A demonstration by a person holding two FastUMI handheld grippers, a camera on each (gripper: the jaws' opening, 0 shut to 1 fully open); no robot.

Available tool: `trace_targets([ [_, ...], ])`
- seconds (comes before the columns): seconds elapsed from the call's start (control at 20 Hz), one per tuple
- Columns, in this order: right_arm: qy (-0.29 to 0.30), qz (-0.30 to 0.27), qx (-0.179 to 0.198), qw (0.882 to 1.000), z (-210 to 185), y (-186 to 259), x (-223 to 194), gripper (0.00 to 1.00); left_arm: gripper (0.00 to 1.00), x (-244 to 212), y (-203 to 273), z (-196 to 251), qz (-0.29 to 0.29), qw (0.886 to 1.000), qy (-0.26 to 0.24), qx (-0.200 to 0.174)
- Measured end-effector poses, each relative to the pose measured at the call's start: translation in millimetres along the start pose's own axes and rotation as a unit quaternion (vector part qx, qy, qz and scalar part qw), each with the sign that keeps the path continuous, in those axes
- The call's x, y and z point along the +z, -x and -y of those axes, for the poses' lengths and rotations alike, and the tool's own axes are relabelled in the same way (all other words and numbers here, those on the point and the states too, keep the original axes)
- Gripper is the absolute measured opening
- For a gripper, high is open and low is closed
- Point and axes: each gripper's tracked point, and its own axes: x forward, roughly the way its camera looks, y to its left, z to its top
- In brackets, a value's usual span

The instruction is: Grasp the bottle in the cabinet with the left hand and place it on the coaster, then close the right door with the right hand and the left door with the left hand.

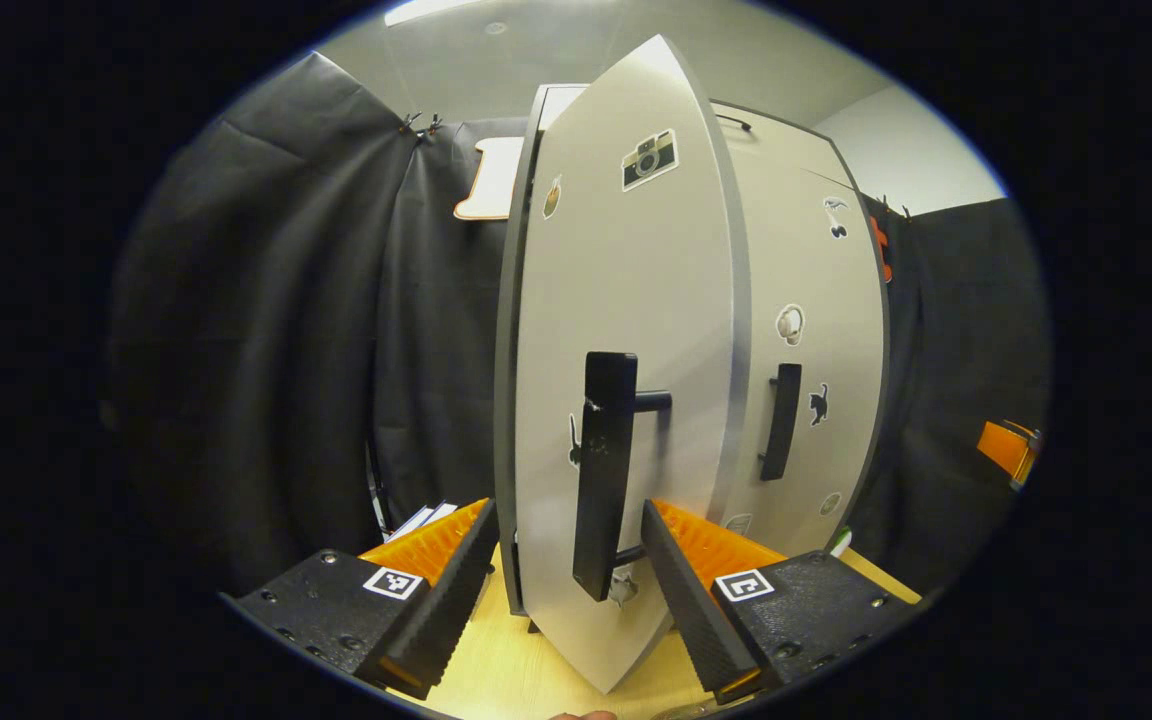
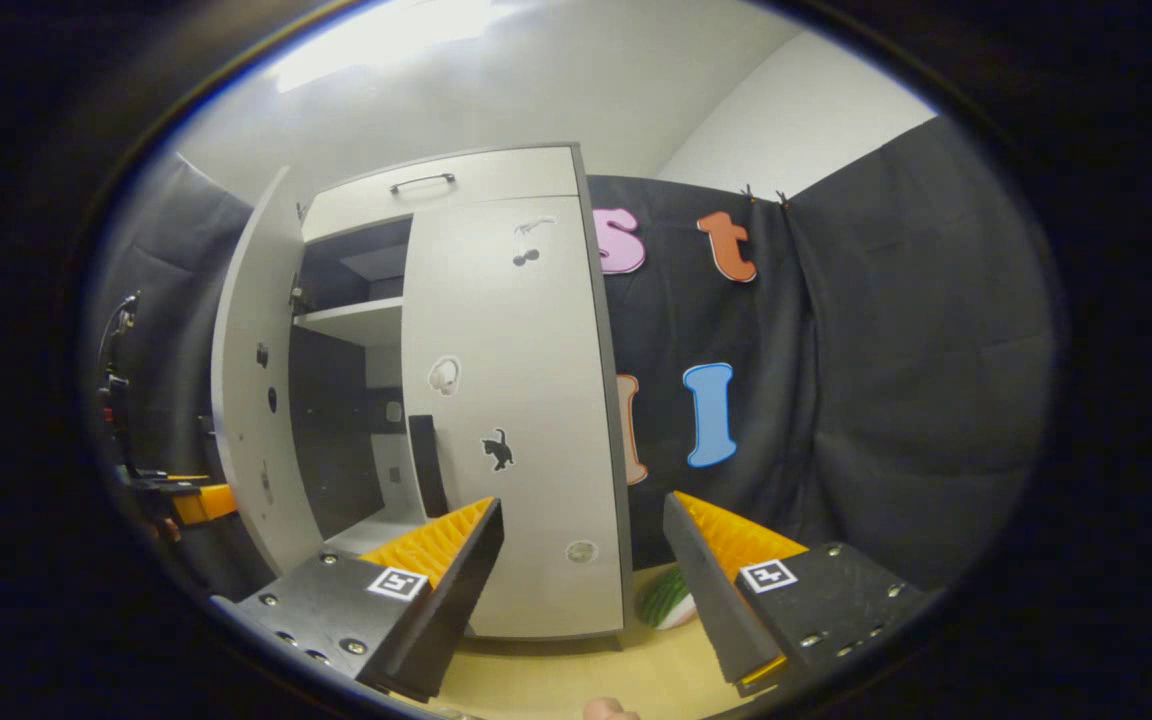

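Observation:
The white cabinet (image 2: 506, 400) stands on a wooden table (image 2: 556, 680). Its right door (image 2: 511, 430) lies shut against the frame. Its left door (image 1: 626, 330) stands partly open, edge turned toward me in the left gripper view, with a black bar handle (image 1: 604, 470). My left gripper (image 1: 566, 590) is open, one finger on each side of that door's lower part and handle, neither pressing on it. My right gripper (image 2: 581, 590) is open and holds nothing, low in front of the shut right door. A green and white object (image 2: 666, 598) sits by the cabinet's right foot, partly hidden behind a finger.
Through the gap the cabinet's dark inside and a white shelf (image 2: 356, 320) show. A drawer front with a thin handle (image 2: 423, 182) tops the cabinet. Black cloth walls (image 2: 886, 400) close in behind and to both sides. The other gripper (image 2: 181, 500) shows at the far left beyond the open door.

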Motion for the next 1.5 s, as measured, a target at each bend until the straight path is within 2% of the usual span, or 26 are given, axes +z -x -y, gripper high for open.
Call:
trace_targets([
  [0.1,-0.001,0.002,-0.002,1.000,2.3,0.5,1.4,0.93,0.91,1.4,-1.9,11.4,0.003,1.000,-0.001,-0.011],
  [0.15,-0.002,0.003,-0.004,1.000,4.1,0.8,2.5,0.93,0.86,1.7,-4.0,18.8,0.004,1.000,-0.001,-0.020],
  [0.2,-0.002,0.003,-0.005,1.000,5.8,1.2,3.0,0.93,0.91,2.8,-5.8,26.3,0.006,1.000,-0.001,-0.029],
  [0.25,-0.002,0.004,-0.007,1.000,7.6,2.1,3.9,0.93,0.91,3.3,-7.4,32.5,0.007,0.999,-0.001,-0.036],
  [0.3,-0.001,0.005,-0.011,1.000,10.5,4.2,3.6,0.98,0.92,4.9,-8.4,38.2,0.010,0.999,-0.001,-0.042],
  [0.35,0.000,0.005,-0.013,1.000,12.8,5.3,4.0,0.93,0.92,6.2,-9.0,42.5,0.012,0.999,-0.001,-0.047],
  [0.4,0.001,0.005,-0.016,1.000,16.1,6.3,3.4,0.93,0.88,6.5,-9.1,46.5,0.012,0.999,0.001,-0.052],
  [0.45,0.001,0.005,-0.019,1.000,19.1,6.4,3.5,0.93,0.92,4.1,-10.6,51.2,0.008,0.998,0.002,-0.055],
  [0.5,0.000,0.004,-0.021,1.000,21.4,6.5,4.2,0.93,0.88,1.8,-10.9,55.5,0.004,0.998,0.003,-0.059],
  [0.55,-0.001,0.005,-0.022,1.000,22.5,6.4,5.9,0.98,0.96,2.0,-12.1,58.7,0.003,0.998,0.006,-0.062],
  [0.6,-0.002,0.006,-0.023,1.000,23.9,7.8,7.1,0.98,0.88,2.3,-11.7,61.5,0.002,0.998,0.008,-0.066],
  [0.65,-0.002,0.007,-0.023,1.000,24.6,8.9,7.9,0.98,0.92,2.9,-11.2,63.1,0.003,0.998,0.008,-0.068],
  [0.75,-0.001,0.011,-0.023,1.000,25.2,10.3,9.9,0.98,0.92,5.2,-10.2,64.9,0.007,0.998,0.006,-0.069],
  [0.8,-0.001,0.012,-0.022,1.000,24.8,10.5,10.5,0.93,0.92,6.5,-9.8,65.5,0.008,0.997,0.005,-0.070],
  [1.15,-0.004,0.012,-0.014,1.000,19.4,16.5,12.0,0.93,0.93,12.9,-4.1,63.2,0.015,0.998,0.006,-0.067],
  [1.2,-0.003,0.012,-0.013,1.000,18.5,17.5,12.5,0.98,0.92,14.9,-2.4,62.0,0.016,0.998,0.007,-0.066],
  [1.35,0.000,0.014,-0.010,1.000,15.4,18.6,14.4,0.93,0.92,19.0,0.2,60.2,0.020,0.998,0.015,-0.064],
  [1.4,0.000,0.015,-0.008,1.000,14.6,19.3,15.0,0.98,0.92,21.0,1.0,59.3,0.022,0.998,0.016,-0.062],
  [1.5,-0.002,0.016,-0.005,1.000,11.8,19.9,15.8,0.98,0.92,24.4,2.8,57.3,0.026,0.998,0.017,-0.059],
])
